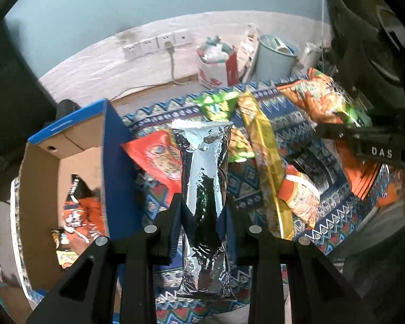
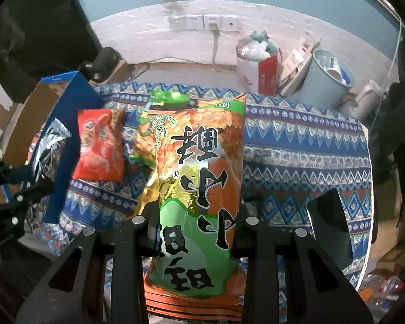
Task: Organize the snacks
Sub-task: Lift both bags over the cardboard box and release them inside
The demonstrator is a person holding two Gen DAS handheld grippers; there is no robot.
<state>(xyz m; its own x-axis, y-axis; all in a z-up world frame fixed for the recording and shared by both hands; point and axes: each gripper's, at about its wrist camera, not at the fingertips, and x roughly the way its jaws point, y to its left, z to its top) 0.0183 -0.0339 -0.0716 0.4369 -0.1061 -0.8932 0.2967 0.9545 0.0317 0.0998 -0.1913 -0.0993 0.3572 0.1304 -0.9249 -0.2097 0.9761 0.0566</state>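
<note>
At the far left stands the cardboard box (image 1: 75,162), blue outside, with orange packets lying inside it. Just right of it, the left gripper (image 1: 203,210) has its jaws clamped on a silver foil packet (image 1: 202,175), lifted above the patterned cloth (image 2: 297,148) on the bench. Further right, the right gripper (image 2: 195,221) has its jaws pinched on a large orange and green snack bag (image 2: 199,189), also held above the cloth.

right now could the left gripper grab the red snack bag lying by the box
Probably not: the left gripper is shut on the silver foil packet, so its jaws are taken, though the red snack bag lies uncovered.
</note>
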